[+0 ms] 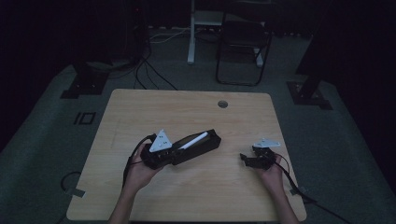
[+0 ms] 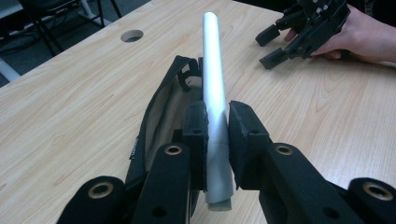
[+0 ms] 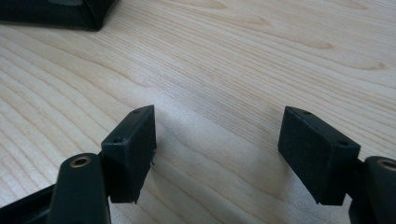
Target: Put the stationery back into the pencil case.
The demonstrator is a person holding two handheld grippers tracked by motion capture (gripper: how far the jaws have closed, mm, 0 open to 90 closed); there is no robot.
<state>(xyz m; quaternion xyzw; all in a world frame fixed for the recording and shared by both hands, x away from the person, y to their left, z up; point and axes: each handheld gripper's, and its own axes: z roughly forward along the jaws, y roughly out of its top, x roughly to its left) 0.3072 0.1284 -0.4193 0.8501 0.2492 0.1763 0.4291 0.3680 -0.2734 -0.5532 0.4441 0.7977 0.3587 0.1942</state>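
A: Two risks stand out for you. Your left gripper is clamped on the white tube near its back end, so most of its length sticks out past the pads, above the open black pouch lying on the table.

B: So the tube could swing on you?

A: Yes. With such a short hold, a nudge against the pouch's rim could pivot the tube between the pads, or slide it out altogether.

B: And the pouch itself?

A: Nothing pins it. Your right gripper rests well apart from it, jaws spread and empty. Push the tube forward and you may just shove the soft pouch along the wood, or fold its mouth shut.

B: Anything else?

A: Its round body would likely roll if dropped.
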